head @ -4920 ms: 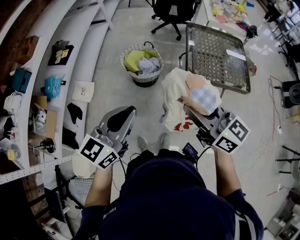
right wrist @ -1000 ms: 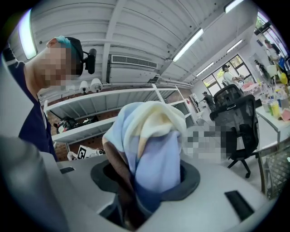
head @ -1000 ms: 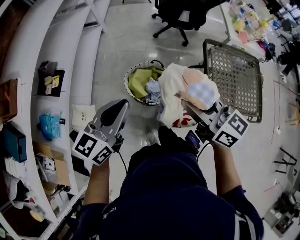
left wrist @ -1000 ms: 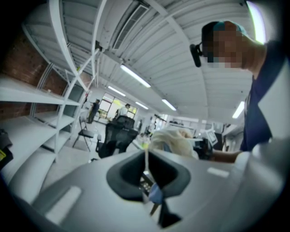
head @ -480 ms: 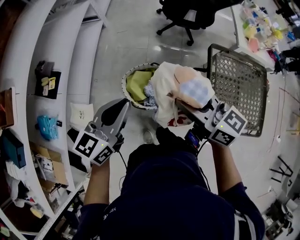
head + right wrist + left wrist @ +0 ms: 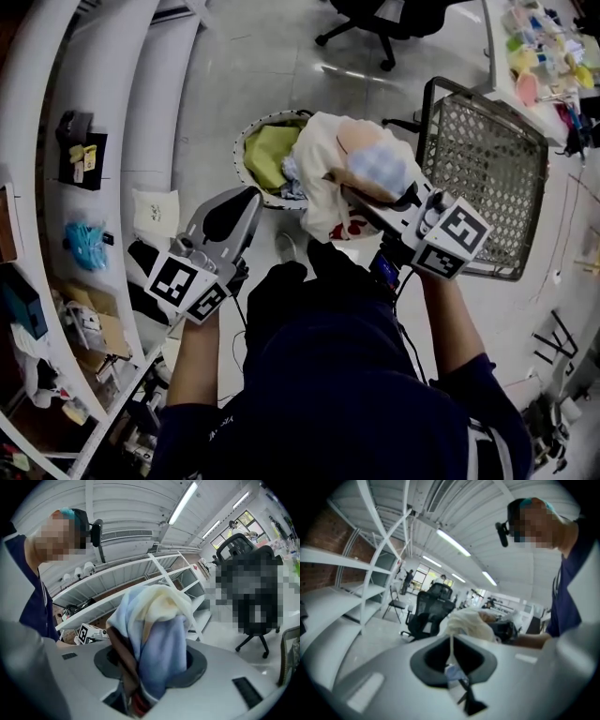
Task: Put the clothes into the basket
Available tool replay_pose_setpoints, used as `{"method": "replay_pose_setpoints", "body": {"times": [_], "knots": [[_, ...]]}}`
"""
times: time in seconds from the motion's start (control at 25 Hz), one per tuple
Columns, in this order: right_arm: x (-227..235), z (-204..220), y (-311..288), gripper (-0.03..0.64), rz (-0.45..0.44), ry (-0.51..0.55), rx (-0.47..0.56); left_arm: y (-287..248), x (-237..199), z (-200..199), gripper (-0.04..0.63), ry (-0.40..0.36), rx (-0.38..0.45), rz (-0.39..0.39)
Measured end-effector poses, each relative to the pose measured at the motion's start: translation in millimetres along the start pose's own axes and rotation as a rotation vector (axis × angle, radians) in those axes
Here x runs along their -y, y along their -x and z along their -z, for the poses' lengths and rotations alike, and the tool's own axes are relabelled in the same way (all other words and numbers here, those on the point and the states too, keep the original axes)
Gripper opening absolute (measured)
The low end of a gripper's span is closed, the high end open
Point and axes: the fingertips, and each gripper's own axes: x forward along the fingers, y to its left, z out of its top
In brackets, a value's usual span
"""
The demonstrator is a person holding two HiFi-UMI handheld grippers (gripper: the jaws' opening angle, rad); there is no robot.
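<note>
Right gripper (image 6: 372, 200) is clamped on the clothes bundle (image 6: 342, 159) — cream, peach and pale-blue checked fabric wedged between the jaws, bulging up over them and hanging off the left side. Left gripper (image 6: 246, 202) has its jaws together with only a thin seam between them; there's a small bluish bit low in that seam, can't tell if it's fabric or gripper hardware. In the head view the bundle overlaps the right rim of the basket (image 6: 240, 150), which sits on the floor just beyond the person's feet — height above it is hard to judge from this angle. A yellow-green cloth (image 6: 267, 150) and something bluish already lie in the basket. Wire-mesh rack (image 6: 483, 178) stands just right of the bundle, white shelves (image 6: 94, 112) curve along the left, and an office chair (image 6: 384, 14) is at the far side.
</note>
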Motion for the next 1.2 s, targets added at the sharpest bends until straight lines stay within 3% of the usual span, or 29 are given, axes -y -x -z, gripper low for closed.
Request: {"method": "replay_pose_setpoints", "body": {"times": [0.8,1.2], "knots": [[108.8,121.2,-77.3,0.198,0.112,-0.152,-0.140,-36.5,-74.8,80.3,0.021,0.123,-0.180,0.047],[155.0,192.7,-109.0,0.198,0.140,-0.167,-0.233,-44.9,-102.4,114.2,0.021,0.167,-0.229,0.051]]}}
